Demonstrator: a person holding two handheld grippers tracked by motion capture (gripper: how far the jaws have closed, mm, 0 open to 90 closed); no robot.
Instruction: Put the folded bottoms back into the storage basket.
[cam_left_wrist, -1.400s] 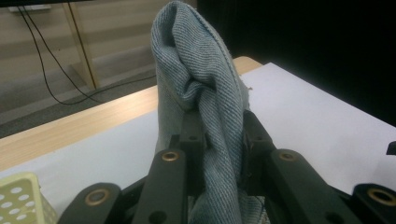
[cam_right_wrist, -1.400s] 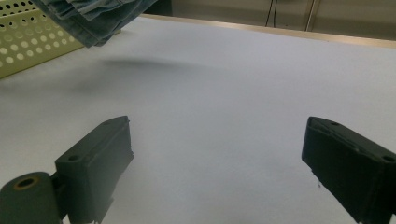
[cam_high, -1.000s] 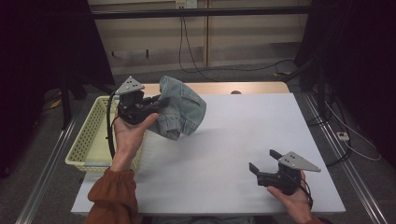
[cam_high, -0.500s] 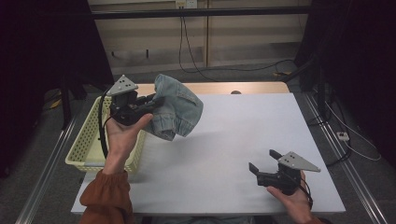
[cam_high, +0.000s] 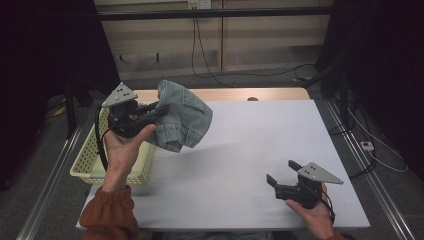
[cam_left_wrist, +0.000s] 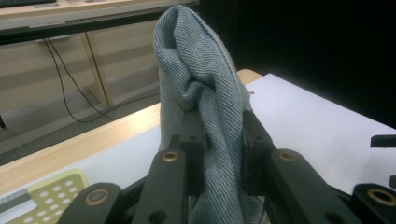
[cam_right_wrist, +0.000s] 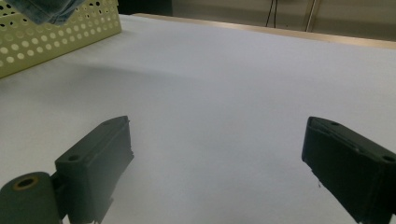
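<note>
A bunched piece of light blue denim (cam_high: 181, 116) hangs in the air above the table's left side, beside the basket. My left gripper (cam_high: 159, 109) is shut on it; in the left gripper view the denim (cam_left_wrist: 205, 98) rises between the two black jaws and hides what lies beyond. My right gripper (cam_high: 282, 172) rests low at the table's front right, open, with nothing between its fingers (cam_right_wrist: 98, 158). A corner of the denim (cam_right_wrist: 46, 9) shows at the top left of the right gripper view.
A pale yellow perforated basket (cam_high: 90, 162) stands at the table's left edge, partly under my left hand. The white table top (cam_high: 260, 135) spreads between the two grippers. A wooden strip (cam_high: 235, 94) runs along the far edge. Cables hang behind.
My left gripper has carried the denim a little to the left and upward, toward the basket. The right gripper has stayed in place.
</note>
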